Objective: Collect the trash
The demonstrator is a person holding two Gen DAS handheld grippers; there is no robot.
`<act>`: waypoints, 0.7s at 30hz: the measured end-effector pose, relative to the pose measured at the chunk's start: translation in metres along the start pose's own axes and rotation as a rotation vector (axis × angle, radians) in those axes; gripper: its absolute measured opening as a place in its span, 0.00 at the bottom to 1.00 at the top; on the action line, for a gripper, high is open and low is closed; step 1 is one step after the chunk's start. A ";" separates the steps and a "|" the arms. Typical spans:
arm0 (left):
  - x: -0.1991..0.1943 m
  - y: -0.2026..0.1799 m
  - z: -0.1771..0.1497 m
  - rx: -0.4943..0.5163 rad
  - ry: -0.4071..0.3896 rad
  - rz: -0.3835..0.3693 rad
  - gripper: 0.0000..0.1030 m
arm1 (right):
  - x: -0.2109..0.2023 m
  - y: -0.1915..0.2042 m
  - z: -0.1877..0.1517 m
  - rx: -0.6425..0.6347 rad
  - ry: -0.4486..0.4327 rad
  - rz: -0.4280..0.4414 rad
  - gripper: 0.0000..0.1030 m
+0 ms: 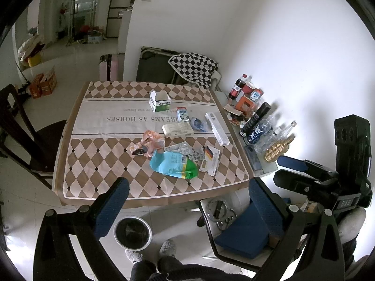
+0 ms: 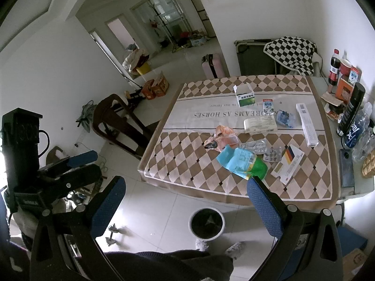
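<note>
Both grippers, left gripper and right gripper, hover with jaws open and empty. Recommend taking the blue-green wrapper first, probably nearest; bin stands below the tabletop.

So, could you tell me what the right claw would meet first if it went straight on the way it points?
The right claw is open, held above the floor short of the table. Straight ahead, it would probably reach the blue-and-green snack bag near the tablecloth's front edge first, though depth is unclear.

Left tool and right tool both hover with their 2 blue-padded fingers spread wide, holding nothing; each sees the other, right at 3 o'clock, left at 9 o'clock.
</note>
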State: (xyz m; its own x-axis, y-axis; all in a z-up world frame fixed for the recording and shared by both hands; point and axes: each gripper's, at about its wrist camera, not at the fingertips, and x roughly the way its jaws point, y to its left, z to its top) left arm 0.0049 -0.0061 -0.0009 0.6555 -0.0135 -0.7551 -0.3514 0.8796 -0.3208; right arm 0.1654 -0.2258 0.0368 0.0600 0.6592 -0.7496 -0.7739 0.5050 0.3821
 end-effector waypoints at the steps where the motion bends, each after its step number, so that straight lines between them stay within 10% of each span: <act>1: 0.002 -0.005 0.001 0.001 0.001 0.000 1.00 | 0.000 0.000 0.000 0.000 -0.001 0.000 1.00; 21: 0.003 -0.014 -0.001 0.002 0.004 0.000 1.00 | 0.005 0.003 0.000 0.003 0.005 0.001 1.00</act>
State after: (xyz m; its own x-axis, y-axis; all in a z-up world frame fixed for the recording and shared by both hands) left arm 0.0105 -0.0190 0.0006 0.6529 -0.0151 -0.7573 -0.3505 0.8803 -0.3197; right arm 0.1636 -0.2213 0.0344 0.0561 0.6572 -0.7516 -0.7720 0.5059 0.3848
